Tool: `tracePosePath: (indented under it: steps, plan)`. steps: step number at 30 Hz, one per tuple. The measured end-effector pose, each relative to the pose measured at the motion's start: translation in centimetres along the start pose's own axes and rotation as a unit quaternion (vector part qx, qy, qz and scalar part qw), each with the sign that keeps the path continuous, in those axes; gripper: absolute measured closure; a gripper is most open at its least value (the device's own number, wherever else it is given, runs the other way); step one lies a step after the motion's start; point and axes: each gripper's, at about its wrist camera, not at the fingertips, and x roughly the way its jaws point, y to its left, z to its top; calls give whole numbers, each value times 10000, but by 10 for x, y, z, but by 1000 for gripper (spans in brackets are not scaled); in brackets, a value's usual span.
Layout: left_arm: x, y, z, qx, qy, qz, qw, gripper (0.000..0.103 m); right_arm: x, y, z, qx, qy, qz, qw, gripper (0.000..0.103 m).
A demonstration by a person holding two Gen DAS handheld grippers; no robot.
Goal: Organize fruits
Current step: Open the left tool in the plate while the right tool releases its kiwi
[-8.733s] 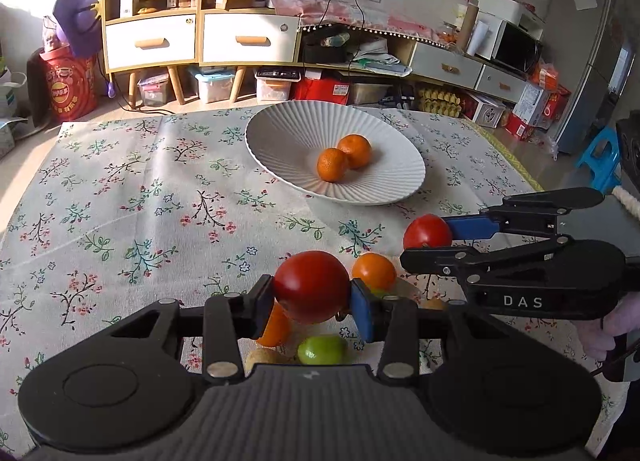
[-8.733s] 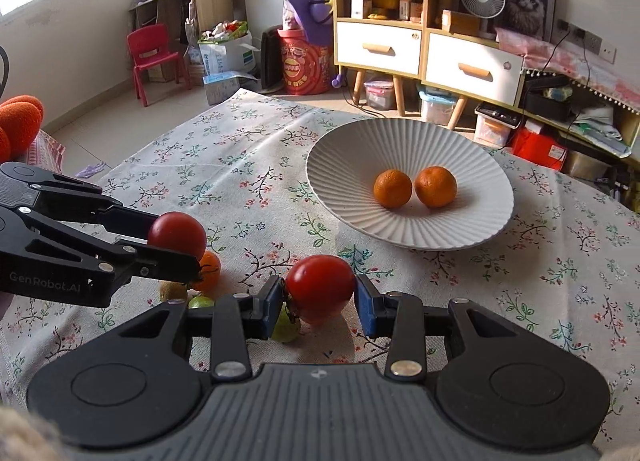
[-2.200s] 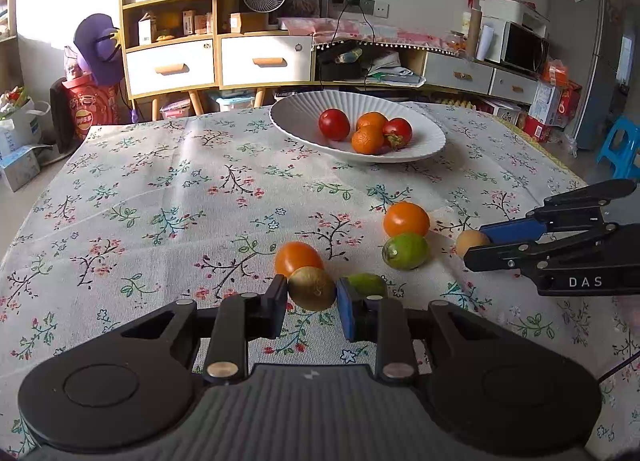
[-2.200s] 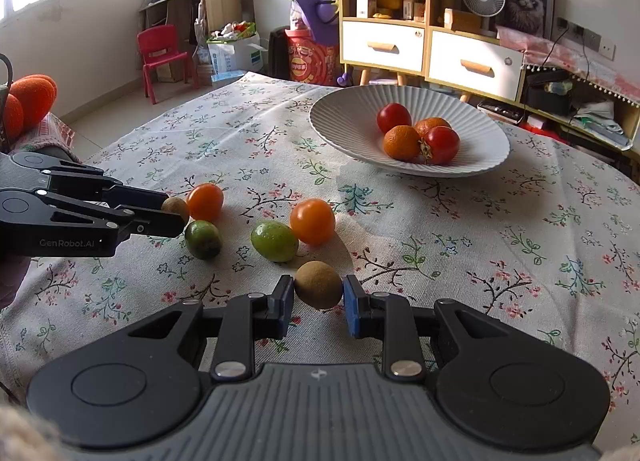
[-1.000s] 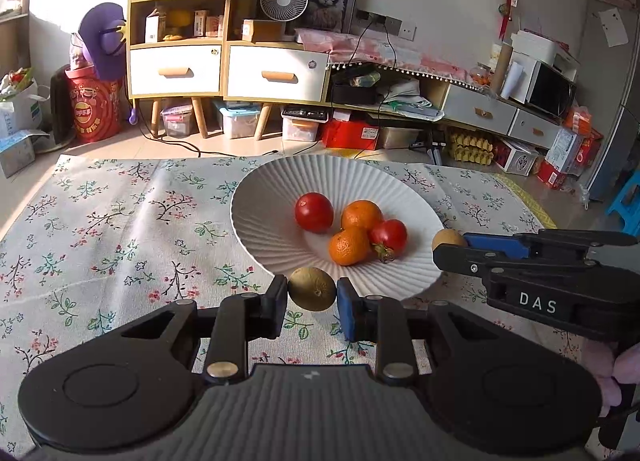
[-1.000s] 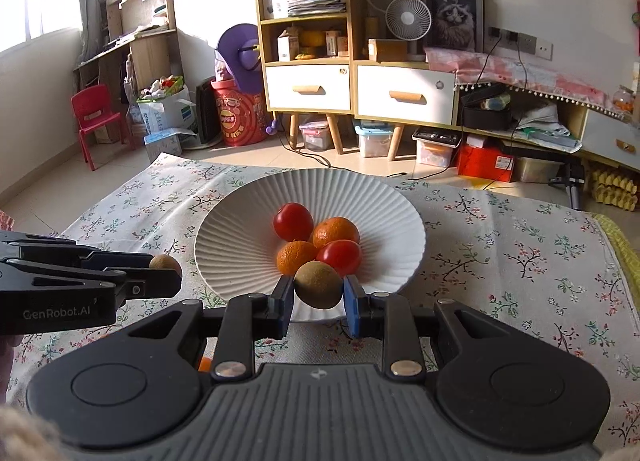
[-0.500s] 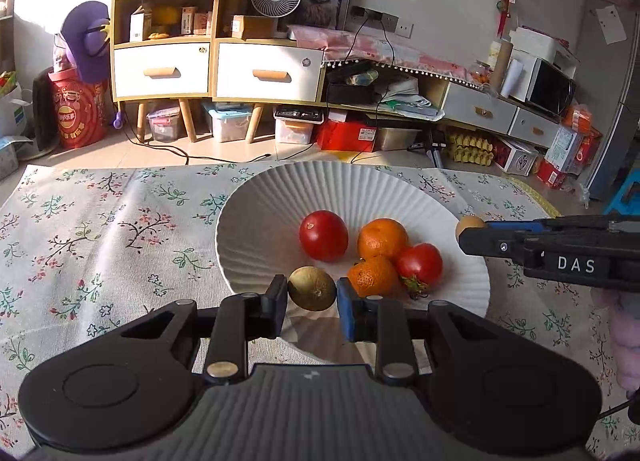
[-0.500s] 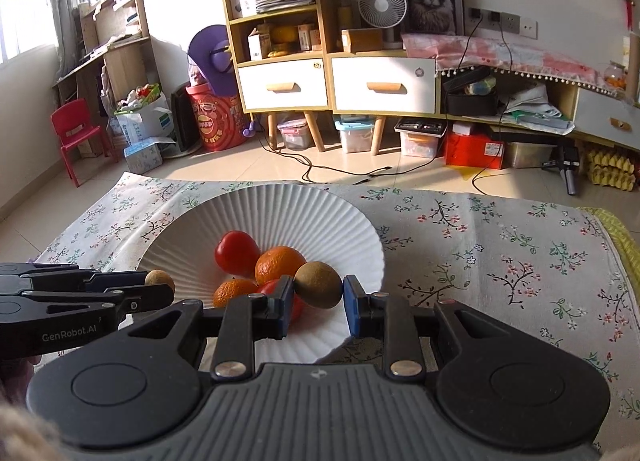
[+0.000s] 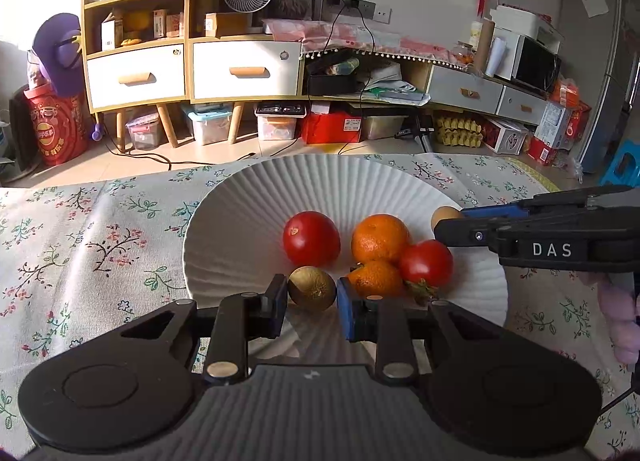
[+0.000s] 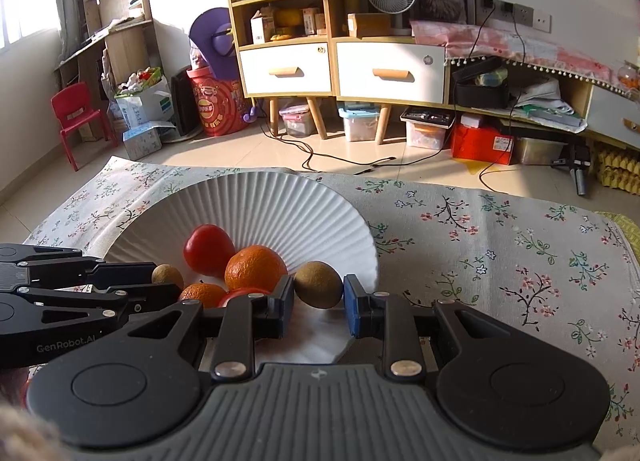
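A white ribbed bowl [image 9: 248, 217] stands on the floral tablecloth and holds two tomatoes [image 9: 311, 237] and two oranges [image 9: 380, 237]. My left gripper [image 9: 312, 295] is shut on a brown kiwi [image 9: 312, 293], held low over the bowl's near side. My right gripper [image 10: 319, 295] is shut on another kiwi [image 10: 319, 283] over the bowl's right rim [image 10: 360, 237]. In the left wrist view the right gripper [image 9: 444, 221] reaches in from the right with its kiwi [image 9: 443, 215]. In the right wrist view the left gripper [image 10: 168, 281] reaches in from the left.
The floral tablecloth [image 10: 500, 253] covers the table around the bowl. Past the far table edge are the floor, a wooden cabinet with white drawers [image 9: 192, 69], storage boxes and cables.
Both grippers have moved forward with their kiwis from the table to over the bowl, and have sunk lower toward the fruit inside it in the last half second.
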Motion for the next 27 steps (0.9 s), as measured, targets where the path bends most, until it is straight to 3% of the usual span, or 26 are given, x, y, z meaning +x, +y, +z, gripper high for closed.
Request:
tracePosePath:
  steps: [16,22,27]
  plan:
    - [-4,-1,0,22,-15,92,10000,80,-6,2,2,-24,-4,7,10000,73]
    - [-13,-2,2,68,6,195,9998,71,-17,2,1,44,-6,-34,10000,65]
    - [-31,0,0,-30,-63,307,9995,58,-29,1,0,155,-49,-59,9999,55]
